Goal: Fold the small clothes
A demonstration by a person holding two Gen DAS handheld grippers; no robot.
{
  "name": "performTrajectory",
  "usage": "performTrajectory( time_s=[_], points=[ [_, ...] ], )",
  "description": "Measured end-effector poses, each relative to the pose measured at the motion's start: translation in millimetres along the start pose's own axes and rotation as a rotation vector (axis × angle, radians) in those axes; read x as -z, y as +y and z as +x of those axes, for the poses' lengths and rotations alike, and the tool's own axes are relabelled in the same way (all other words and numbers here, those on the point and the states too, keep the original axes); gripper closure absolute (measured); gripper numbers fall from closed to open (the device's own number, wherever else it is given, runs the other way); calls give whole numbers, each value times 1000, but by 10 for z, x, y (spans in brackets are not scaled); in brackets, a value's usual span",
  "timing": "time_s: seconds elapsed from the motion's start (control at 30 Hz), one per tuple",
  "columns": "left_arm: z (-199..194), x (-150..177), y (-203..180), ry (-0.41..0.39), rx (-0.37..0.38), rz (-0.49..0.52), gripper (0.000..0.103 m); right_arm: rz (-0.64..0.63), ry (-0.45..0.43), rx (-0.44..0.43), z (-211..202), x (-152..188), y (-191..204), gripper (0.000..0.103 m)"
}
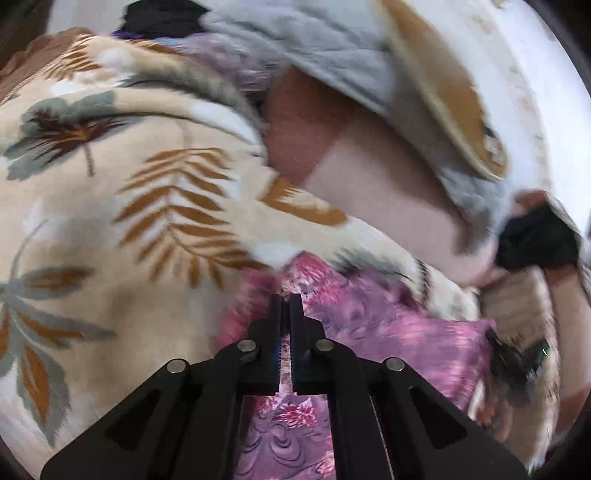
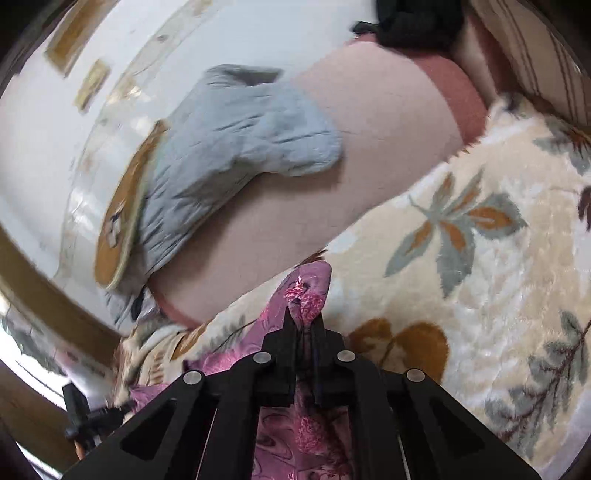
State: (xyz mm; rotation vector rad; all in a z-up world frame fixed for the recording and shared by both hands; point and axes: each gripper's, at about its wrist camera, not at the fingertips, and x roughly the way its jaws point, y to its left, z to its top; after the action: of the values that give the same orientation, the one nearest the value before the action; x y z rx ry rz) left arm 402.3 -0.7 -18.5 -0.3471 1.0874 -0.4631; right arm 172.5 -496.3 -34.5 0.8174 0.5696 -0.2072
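A small pink and purple floral garment [image 1: 388, 332] lies on a cream blanket with leaf prints [image 1: 110, 206]. My left gripper [image 1: 285, 298] is shut on one edge of it, with the cloth pinched between the black fingers and running down under them. In the right wrist view my right gripper [image 2: 304, 320] is shut on another part of the floral garment [image 2: 312, 284], and a fold of it sticks up past the fingertips. The right gripper also shows, blurred, at the right edge of the left wrist view [image 1: 517, 363].
A crumpled grey garment [image 2: 240, 140] lies on a pale pink sheet [image 2: 388, 122] beyond the leaf-print blanket [image 2: 480, 266]. A tan oval piece [image 2: 125, 214] sits beside the grey garment. Dark cloth [image 2: 417, 18] lies at the far end. A white wall [image 2: 221, 33] stands behind.
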Motion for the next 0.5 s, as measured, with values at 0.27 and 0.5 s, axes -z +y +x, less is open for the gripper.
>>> performTrajectory(
  time_s=[0.27, 0.5],
  points=[
    [60, 4, 172, 15, -91, -97, 100, -6, 100, 161, 147, 205, -134, 86],
    [-170, 421, -230, -8, 37, -1, 69, -90, 110, 28, 31, 522, 31, 67]
  ],
)
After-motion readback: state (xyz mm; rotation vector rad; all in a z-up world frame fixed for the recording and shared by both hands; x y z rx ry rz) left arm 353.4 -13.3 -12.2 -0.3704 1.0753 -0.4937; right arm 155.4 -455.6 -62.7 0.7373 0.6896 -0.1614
